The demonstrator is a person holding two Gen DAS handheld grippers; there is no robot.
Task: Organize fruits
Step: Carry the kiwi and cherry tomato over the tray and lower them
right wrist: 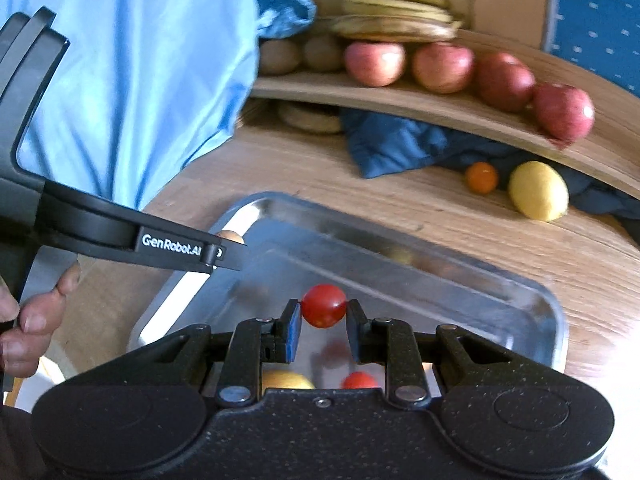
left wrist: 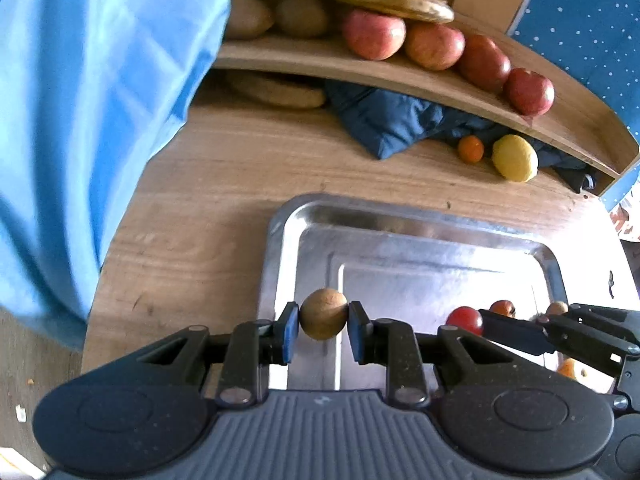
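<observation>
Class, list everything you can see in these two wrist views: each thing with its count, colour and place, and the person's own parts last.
Apples: four, red-pink, shelf row.
Bananas: bunch, yellow-brown, above apples.
Lemon: one, yellow, table under shelf.
Small orange fruit: one, beside lemon.
Dark cloth: blue, under shelf.
Tray: one, metal, on table.
Brown round fruit: one, in left gripper.
Cherry tomato: one, red, in right gripper.
Hand: left edge.
</observation>
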